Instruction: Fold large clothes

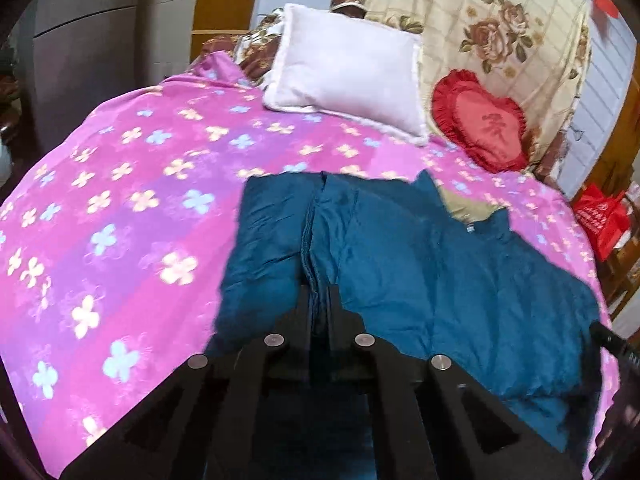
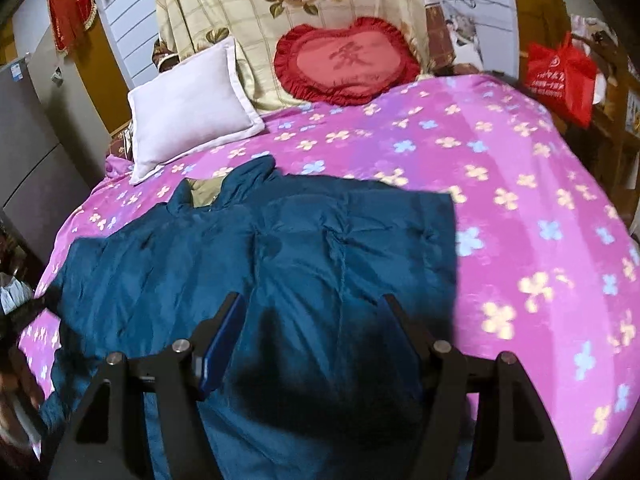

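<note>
On the left we see our left gripper [image 1: 319, 300] clenched on a fold of the jacket [image 1: 420, 264], its two fingers pressed close with a ridge of blue cloth pinched between them. From that pinch the cloth runs away from us in a raised seam, with one panel falling to the left onto the sheet [image 1: 120, 200] and the rest spread to the right. The jacket lies on the near half of the bed, its collar turned toward the head and showing a tan lining [image 1: 468, 204]. Beyond it, near the head edge, a white pillow [image 1: 348, 72] leans against a floral quilt [image 1: 480, 20], and a red heart cushion [image 1: 480, 124] rests just to the pillow's right. Past the bed's right edge hangs a red bag [image 1: 600, 216]. In the right wrist view, the jacket [image 2: 280, 248] covers the near left part of the sheet [image 2: 520, 200], and our right gripper [image 2: 314, 304] stands released, fingers wide apart over the blue cloth with nothing between them. The pillow [image 2: 188, 112] and cushion [image 2: 348, 60] sit at the head edge, with the bag [image 2: 560, 76] at the far right.
</note>
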